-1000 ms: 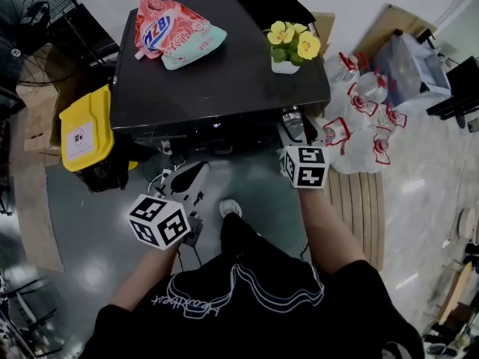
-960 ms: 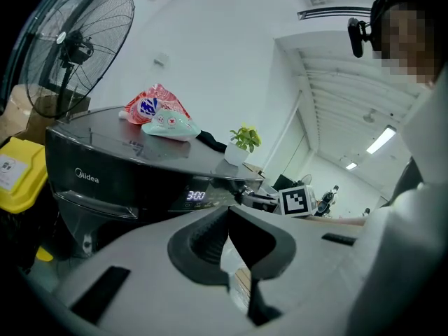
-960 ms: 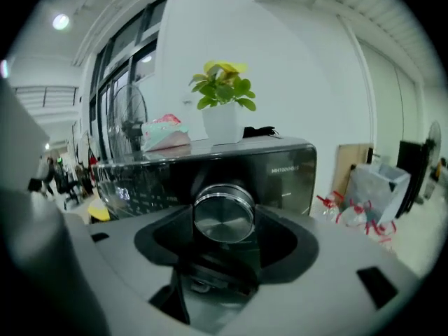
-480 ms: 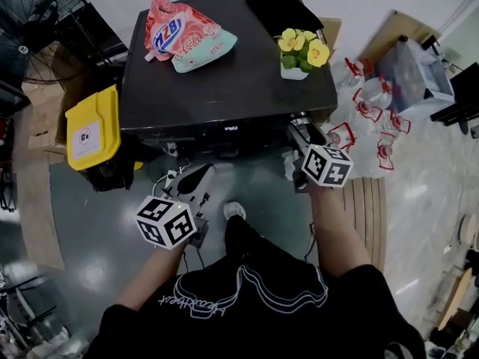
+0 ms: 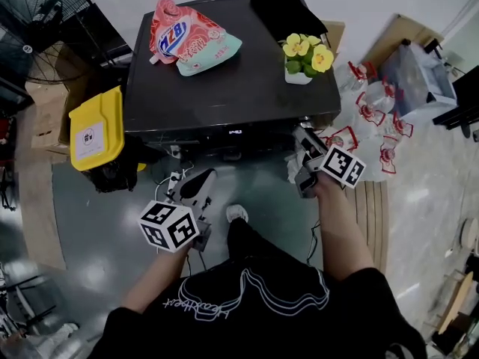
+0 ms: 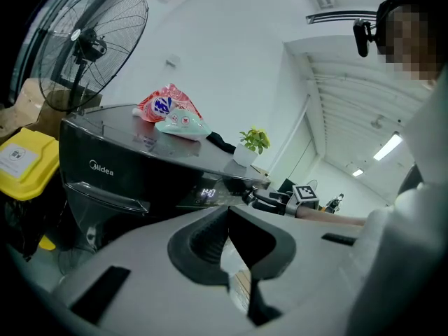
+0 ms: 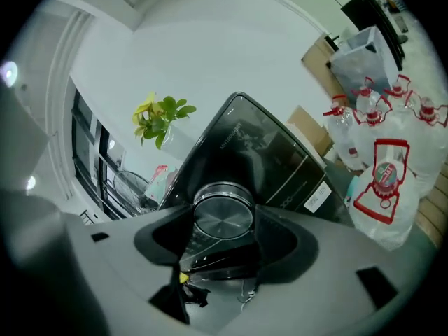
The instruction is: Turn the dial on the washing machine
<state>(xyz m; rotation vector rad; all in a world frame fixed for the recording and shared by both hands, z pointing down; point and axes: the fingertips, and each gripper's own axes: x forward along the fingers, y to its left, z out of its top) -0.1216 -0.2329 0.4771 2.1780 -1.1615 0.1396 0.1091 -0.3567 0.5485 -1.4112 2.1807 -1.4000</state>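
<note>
Round silver dial (image 7: 224, 214), on front of black washing machine (image 5: 224, 81)

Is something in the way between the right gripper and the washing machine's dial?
No, nothing visible is in the way. The right gripper has its jaws on either side of the dial, touching it.

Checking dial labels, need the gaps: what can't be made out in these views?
Right gripper view: the tongs cover the dial sides; no pointer or setting marks legible.
Head view: the dial itself is hidden; the right gripper and the washing machine top's front edge cover it.
Head view: display digits too small.
Left gripper view: the washing machine's lower front is blocked by the left gripper body.
</note>
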